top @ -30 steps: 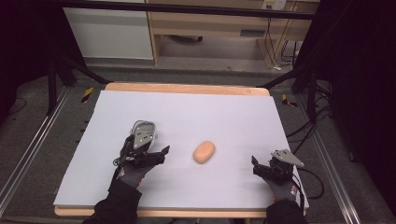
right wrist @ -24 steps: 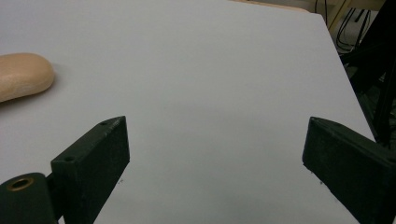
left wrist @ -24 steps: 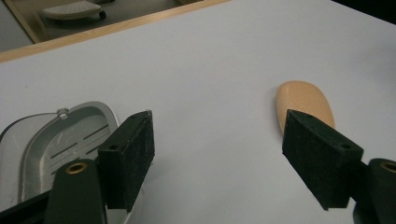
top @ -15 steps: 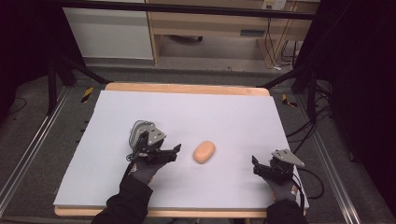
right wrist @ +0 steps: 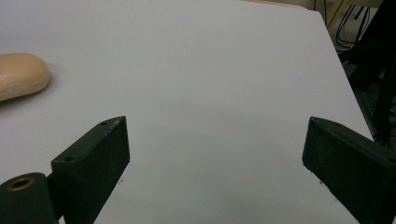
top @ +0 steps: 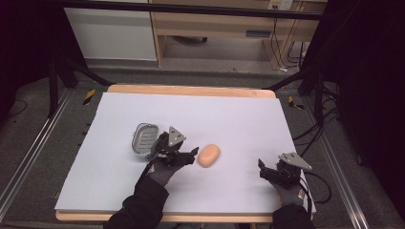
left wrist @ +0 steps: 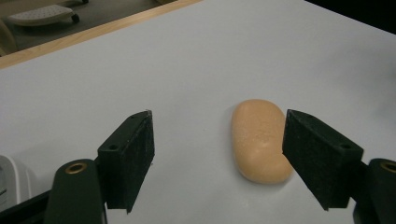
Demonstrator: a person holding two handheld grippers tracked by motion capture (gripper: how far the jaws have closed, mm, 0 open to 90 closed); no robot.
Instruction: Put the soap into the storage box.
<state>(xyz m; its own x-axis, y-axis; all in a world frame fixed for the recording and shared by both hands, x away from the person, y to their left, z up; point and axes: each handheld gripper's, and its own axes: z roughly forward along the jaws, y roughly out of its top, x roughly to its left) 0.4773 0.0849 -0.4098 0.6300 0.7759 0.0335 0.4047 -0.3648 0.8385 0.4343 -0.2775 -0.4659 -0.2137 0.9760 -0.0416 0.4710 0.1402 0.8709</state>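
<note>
Peach-coloured soap bar (top: pixel 209 155) lies flat near the middle of the white counter (top: pixel 239 114), its long axis running from the near left to the far right in the high view; the left tool (top: pixel 193 153) sits low just left of it, jaws spread wide and aimed at the bar, which lies ahead of them nearer the right-hand jaw in the left gripper view; behind that hand sits a grey soap dish (top: pixel 143 139); the right tool (top: pixel 261 167) rests well apart at the near right, jaws wide apart over bare counter.

Orange soap bar (left wrist: pixel 259 140) — flat, mid-table
</note>
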